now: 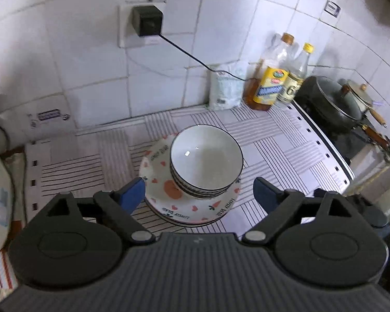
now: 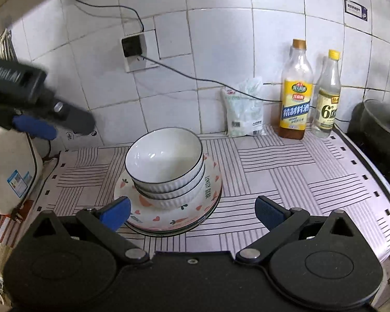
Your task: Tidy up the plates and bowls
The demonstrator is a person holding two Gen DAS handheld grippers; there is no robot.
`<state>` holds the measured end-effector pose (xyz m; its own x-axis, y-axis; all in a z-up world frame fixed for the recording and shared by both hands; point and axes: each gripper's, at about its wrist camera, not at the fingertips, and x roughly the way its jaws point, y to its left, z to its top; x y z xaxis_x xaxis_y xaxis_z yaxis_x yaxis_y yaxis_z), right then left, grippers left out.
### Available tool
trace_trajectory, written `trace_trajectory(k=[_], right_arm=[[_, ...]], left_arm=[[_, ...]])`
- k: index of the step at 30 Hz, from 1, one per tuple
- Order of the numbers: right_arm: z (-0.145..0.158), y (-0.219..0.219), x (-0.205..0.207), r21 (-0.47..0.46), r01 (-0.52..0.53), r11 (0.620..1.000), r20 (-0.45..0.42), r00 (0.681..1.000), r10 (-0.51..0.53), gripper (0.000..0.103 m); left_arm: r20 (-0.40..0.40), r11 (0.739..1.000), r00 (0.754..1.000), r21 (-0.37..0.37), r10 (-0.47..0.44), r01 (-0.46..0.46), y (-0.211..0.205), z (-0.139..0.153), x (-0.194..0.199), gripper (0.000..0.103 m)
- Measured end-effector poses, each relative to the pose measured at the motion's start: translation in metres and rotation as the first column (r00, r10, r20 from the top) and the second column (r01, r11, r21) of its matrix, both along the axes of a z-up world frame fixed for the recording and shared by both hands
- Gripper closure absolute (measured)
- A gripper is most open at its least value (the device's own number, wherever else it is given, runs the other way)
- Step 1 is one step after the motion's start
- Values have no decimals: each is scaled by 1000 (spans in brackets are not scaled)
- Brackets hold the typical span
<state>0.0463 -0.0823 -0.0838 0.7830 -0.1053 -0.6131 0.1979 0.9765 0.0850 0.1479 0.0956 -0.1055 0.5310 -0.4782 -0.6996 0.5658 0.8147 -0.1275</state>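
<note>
Three white ribbed bowls with dark rims (image 1: pixel 206 160) (image 2: pixel 166 163) are nested on a stack of plates; the top plate (image 1: pixel 192 208) (image 2: pixel 169 217) has hearts, carrots and lettering. The stack sits on a striped mat (image 1: pixel 273 140) (image 2: pixel 286 171). My left gripper (image 1: pixel 199 192) is open and empty, held above the near side of the stack. It also shows in the right wrist view (image 2: pixel 54 127) at the far left, raised. My right gripper (image 2: pixel 192 212) is open and empty, its left finger beside the plates' near left rim.
Two bottles (image 2: pixel 296 91) (image 2: pixel 327 96) and a white bag (image 2: pixel 244 109) stand against the tiled wall. A black pot (image 1: pixel 332 104) sits on the stove at right. A white appliance (image 2: pixel 7 166) stands at left. A cable runs from the wall socket (image 2: pixel 134 49).
</note>
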Motion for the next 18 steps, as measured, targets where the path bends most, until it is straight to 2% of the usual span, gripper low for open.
trace_trajectory(k=[3,7,10,14,18], right_arm=[[11,-8,0,-12,-26,1000,-28,999,26,0],[27,-20,-3,-52,-31,998,-72,997,27,0],[37,-33,-6,-42,-32,999,-123,992,27,0],[52,-47,-12,-22,-50,999,-163,986,46,0],[64,-52,-18,-63,-65,996,-185,981,52,0]], left_arm=[[3,997,997,-8,72,-72,2,8,-11,7],[-20,987,987,36,158,-157,-3,15,-23,4],[-50,981,980,49,193,-190,-6,17,-34,4],[-52,967,969,96,241,-235,-12,19,-48,4],[-45,953,958,129,282,-275,-15,20,-62,4]])
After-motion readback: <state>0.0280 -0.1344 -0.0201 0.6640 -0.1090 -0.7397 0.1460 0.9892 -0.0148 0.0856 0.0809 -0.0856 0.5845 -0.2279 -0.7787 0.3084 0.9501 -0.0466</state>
